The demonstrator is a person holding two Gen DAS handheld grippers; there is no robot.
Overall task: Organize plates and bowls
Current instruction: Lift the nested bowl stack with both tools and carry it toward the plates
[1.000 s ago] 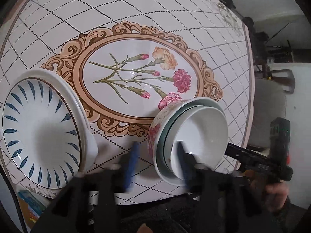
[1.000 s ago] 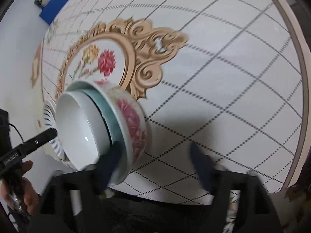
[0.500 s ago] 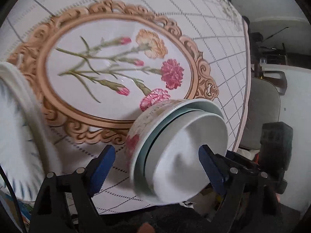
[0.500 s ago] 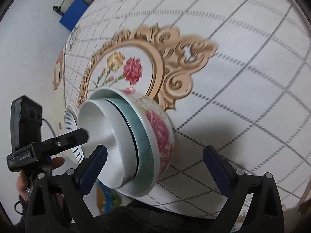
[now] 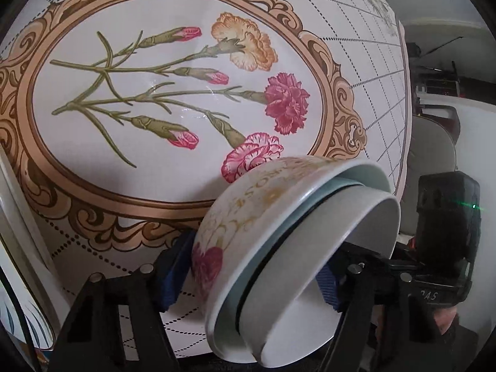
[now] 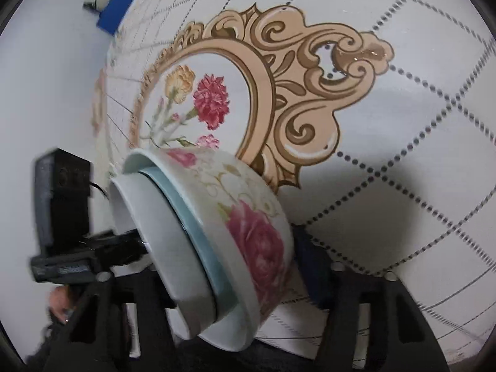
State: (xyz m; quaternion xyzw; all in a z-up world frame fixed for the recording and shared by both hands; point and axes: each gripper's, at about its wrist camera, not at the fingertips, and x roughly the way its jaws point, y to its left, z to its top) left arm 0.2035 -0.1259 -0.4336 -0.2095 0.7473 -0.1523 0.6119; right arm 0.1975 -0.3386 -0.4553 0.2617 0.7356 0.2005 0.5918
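1. Bowls [image 5: 279, 263] are seen nested in a stack of three at the near edge of the table [image 5: 186, 99]: a floral bowl [image 6: 248, 226] outermost, a pale green bowl [image 6: 198, 245] inside it, and a white bowl [image 6: 148, 226] innermost.
2. The stack is framed on both sides by each gripper.
3. The left gripper [image 5: 251, 276] is spread wide around the stack, with one blue pad [image 5: 173, 272] at the floral bowl's outer wall and the other pad [image 5: 328, 282] seen inside the white bowl. Contact cannot be told.
4. The right gripper [image 6: 223, 266] is likewise held apart around the stack. One dark pad [image 6: 310, 263] is seen behind the floral side; the other finger is hidden by the bowls.
5. A plate [image 5: 18, 248] with a white rim and blue leaf marks is seen at the left edge of the left view, well apart from the bowls.
6. The table is printed with carnations inside an ornate tan oval frame and a dotted lattice.
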